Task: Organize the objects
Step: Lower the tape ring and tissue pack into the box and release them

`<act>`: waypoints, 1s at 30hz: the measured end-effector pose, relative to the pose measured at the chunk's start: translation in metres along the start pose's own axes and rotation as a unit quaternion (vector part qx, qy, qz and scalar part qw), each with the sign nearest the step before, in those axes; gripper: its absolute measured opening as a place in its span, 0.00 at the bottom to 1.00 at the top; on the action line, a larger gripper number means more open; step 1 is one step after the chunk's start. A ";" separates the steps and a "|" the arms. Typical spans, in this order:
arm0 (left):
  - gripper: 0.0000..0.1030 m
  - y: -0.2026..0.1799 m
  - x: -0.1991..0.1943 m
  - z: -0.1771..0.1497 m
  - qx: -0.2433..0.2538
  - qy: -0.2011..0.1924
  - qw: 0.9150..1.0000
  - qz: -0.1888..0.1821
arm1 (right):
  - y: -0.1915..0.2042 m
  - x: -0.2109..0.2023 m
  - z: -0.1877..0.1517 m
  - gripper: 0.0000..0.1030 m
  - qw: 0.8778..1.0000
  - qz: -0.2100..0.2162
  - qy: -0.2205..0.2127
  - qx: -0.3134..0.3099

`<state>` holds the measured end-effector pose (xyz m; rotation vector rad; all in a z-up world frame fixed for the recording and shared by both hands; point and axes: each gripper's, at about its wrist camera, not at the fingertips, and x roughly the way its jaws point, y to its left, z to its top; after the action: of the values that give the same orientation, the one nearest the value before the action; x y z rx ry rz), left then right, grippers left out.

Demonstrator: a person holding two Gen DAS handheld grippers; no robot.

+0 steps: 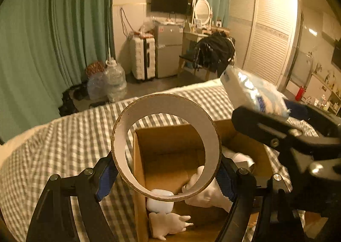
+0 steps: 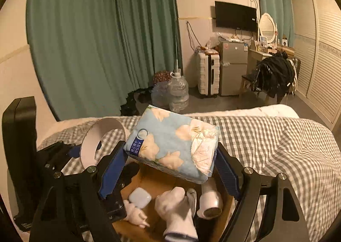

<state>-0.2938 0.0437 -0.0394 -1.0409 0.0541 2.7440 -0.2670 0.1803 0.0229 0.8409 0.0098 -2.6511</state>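
Note:
My left gripper [image 1: 166, 174] is shut on a wide cardboard tape ring [image 1: 166, 146], held upright above an open cardboard box [image 1: 147, 141] on the checked bed. Inside the box lie a white earbud case [image 1: 160, 199], a small white figure [image 1: 170, 223] and white socks [image 1: 204, 195]. My right gripper [image 2: 170, 165] is shut on a blue flowered tissue pack [image 2: 172, 146], held over the same box [image 2: 153, 180], which also holds a white hair dryer [image 2: 210, 203]. In the left wrist view the right gripper [image 1: 283, 126] with the tissue pack [image 1: 253, 90] hangs at the right.
The checked bed cover [image 2: 277, 146] spreads to the right of the box. A black upright device [image 2: 19, 135] stands at the left. Beyond the bed's far edge are water jugs [image 1: 115, 82], a white suitcase [image 1: 142, 58], a small fridge [image 1: 168, 50] and a chair with dark clothes [image 1: 213, 52].

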 end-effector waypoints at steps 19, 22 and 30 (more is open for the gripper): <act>0.79 -0.020 0.050 -0.032 0.045 0.078 0.996 -0.026 | -0.040 0.076 -0.049 0.78 0.992 -0.052 0.110 0.024; 0.79 -0.016 0.056 -0.034 0.032 0.088 0.995 -0.035 | -0.044 0.079 -0.053 0.79 0.991 -0.054 0.115 0.034; 0.87 -0.019 0.054 -0.034 0.039 0.091 0.994 -0.036 | -0.047 0.078 -0.055 0.83 0.992 -0.040 0.113 0.050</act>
<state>-0.3069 0.0681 -0.0996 -1.2426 0.1486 2.5546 -0.3114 0.2044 -0.0703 1.1929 -0.0335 -2.6331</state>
